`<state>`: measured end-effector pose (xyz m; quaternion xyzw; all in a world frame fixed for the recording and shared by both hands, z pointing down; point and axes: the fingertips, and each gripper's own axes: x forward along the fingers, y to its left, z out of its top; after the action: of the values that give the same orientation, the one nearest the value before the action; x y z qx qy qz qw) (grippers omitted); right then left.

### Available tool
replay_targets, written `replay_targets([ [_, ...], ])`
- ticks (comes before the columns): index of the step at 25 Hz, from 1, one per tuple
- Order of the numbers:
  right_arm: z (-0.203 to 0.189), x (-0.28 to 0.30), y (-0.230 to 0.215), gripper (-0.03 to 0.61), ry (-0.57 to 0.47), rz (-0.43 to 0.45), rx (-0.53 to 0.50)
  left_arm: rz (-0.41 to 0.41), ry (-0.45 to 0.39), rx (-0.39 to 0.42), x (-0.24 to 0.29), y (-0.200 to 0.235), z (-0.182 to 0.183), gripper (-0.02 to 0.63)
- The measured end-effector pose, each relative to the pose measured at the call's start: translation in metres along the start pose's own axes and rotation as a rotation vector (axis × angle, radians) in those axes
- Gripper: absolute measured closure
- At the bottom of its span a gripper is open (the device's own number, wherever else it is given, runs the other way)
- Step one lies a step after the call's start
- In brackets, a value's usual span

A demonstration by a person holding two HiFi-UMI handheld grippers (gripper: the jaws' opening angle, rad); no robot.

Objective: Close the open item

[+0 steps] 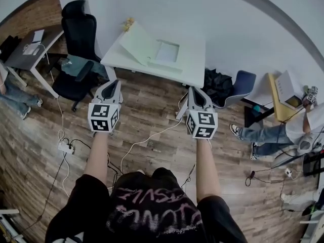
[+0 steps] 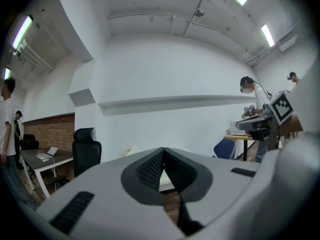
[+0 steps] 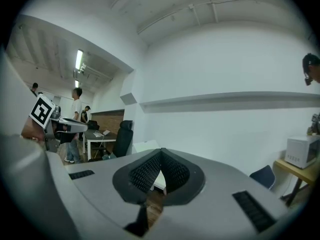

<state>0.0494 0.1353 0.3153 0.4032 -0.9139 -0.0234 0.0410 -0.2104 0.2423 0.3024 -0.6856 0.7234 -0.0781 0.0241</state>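
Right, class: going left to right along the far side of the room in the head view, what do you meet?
Grey desk → black office chair → white table bearing the open box → black bag → blue chair → yellow table.

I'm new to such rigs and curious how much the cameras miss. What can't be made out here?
- Open white box, head view: too far and small to tell its contents.
- Same box, both gripper views: mostly hidden behind the shut left gripper and right gripper.
- Yellowish thing by its lid, head view: too small to name.
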Motion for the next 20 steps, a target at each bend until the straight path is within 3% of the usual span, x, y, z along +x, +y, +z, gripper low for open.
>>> replay_targets([
  [10,-0.016,0.043,-0.005,0.569,0.032,-0.008,0.014,-0.011,0.030,-0.011,0.039,0.020,-0.020,0.612],
  [20,-0.035,0.145,-0.051,0.569,0.051,0.038,0.034,0.027,0.076,-0.005,0.135,0.041,-0.034,0.612],
])
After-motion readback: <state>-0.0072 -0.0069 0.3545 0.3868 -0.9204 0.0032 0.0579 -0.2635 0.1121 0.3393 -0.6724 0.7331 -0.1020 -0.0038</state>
